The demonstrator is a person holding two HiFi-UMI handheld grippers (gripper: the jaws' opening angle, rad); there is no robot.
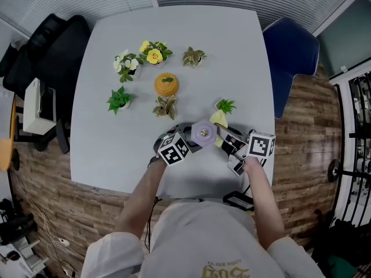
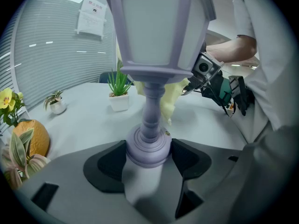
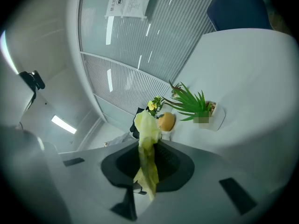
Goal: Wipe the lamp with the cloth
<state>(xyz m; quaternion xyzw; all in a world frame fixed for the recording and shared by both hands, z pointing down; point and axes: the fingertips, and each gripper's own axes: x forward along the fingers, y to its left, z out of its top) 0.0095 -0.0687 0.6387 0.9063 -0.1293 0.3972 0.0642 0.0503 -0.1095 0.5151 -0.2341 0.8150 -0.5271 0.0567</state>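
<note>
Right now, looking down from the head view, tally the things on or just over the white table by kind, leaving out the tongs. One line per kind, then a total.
Potted plants: 6
Orange round ornament: 1
Purple lamp: 1
Yellow cloth: 1
Total: 9

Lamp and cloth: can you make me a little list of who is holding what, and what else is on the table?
lamp: purple, lantern-shaped, standing upright
left gripper: fingers shut on the lamp's round base
cloth: pale yellow, hanging down close by the lamp's stem; cannot tell if it touches
right gripper: shut on the cloth
table: white, seen from above
other things: small potted plants and a round orange ornament, farther back on the table
</note>
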